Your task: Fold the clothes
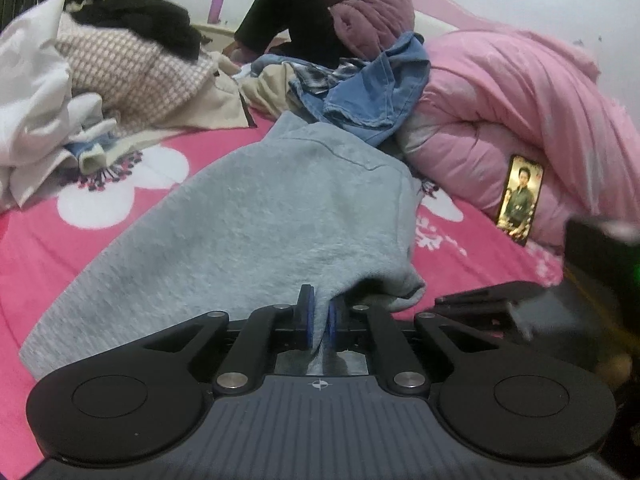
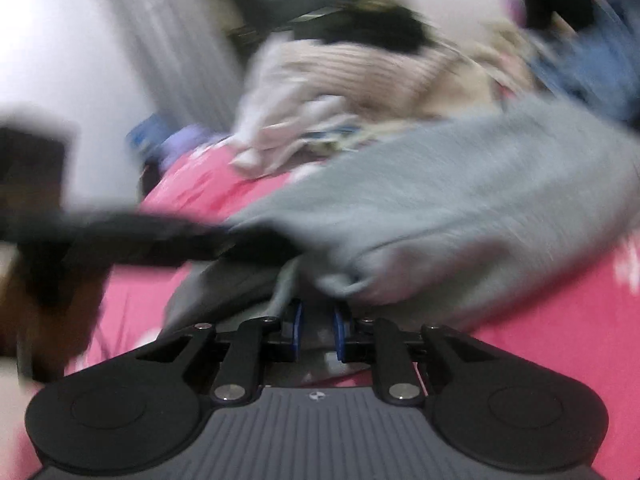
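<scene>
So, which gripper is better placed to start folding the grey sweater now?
The left gripper: it is shut on an edge of the grey sweater, which spreads out ahead over the pink bedcover. The right gripper view is blurred, so its hold cannot be confirmed.

A heather-grey garment is lying on a hot-pink bedspread patterned with white blossoms. Behind it are showing blue denim, a pink-and-white houndstooth piece and a pale pink quilt.
</scene>
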`<move>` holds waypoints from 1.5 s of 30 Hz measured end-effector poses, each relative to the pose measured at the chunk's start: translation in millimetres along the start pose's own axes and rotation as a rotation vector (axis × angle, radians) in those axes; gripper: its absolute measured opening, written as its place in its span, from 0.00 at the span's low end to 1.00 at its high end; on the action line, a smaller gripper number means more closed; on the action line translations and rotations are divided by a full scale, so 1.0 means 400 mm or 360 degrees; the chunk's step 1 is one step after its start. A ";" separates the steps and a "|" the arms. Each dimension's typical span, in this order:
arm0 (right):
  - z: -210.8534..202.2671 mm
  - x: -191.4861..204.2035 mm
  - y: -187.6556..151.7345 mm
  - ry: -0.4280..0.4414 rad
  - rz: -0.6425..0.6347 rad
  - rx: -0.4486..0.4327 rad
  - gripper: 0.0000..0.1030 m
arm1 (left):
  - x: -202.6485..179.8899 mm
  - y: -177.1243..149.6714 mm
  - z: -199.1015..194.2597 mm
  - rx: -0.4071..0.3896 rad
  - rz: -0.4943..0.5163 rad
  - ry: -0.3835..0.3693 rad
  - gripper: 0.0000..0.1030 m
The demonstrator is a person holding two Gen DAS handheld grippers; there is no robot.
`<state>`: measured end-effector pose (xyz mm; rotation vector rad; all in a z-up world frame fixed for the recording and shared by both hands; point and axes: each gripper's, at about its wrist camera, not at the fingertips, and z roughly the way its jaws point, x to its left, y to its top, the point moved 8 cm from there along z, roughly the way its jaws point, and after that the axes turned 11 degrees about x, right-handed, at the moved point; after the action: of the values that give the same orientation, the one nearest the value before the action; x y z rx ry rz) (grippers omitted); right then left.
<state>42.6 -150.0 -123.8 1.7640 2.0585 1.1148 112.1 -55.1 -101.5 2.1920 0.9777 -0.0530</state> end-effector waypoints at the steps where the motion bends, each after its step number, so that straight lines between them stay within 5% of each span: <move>1: 0.006 0.018 0.000 -0.0011 -0.0071 0.0000 0.17 | 0.001 0.002 -0.002 0.0007 -0.0010 -0.0016 0.05; 5: 0.048 0.058 0.021 -0.0038 -0.0193 -0.0052 0.17 | 0.000 0.003 -0.011 0.0014 -0.0026 -0.0053 0.05; 13: 0.086 0.005 0.021 0.0051 0.0082 -0.0025 0.16 | 0.010 -0.033 -0.035 0.0049 -0.0056 -0.0081 0.10; 16: 0.070 -0.018 0.018 0.0101 0.0202 -0.0034 0.16 | 0.025 -0.066 -0.051 0.0071 -0.0053 0.0034 0.31; 22: 0.053 -0.055 0.017 0.0214 0.0428 -0.0055 0.17 | -0.030 -0.132 -0.041 0.0129 0.0181 0.0260 0.49; 29: 0.036 -0.092 0.013 0.0344 0.0652 -0.0089 0.19 | -0.088 -0.160 -0.004 0.0101 0.0508 0.0748 0.49; 37: -0.034 -0.067 0.001 0.0148 0.0420 0.0021 0.19 | -0.035 -0.156 -0.022 0.0059 0.0161 0.0793 0.39; 42: -0.141 -0.046 0.024 -0.0072 0.0112 -0.0047 0.39 | -0.028 -0.157 -0.031 0.0029 0.0066 0.0749 0.41; 45: -0.160 -0.039 0.044 -0.0176 -0.0038 -0.0077 0.41 | -0.024 -0.157 -0.037 0.0012 0.0010 0.0723 0.43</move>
<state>21.8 -189.9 -72.7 1.7332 1.9666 1.0278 60.0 -23.7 -125.4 2.2606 1.2129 0.4634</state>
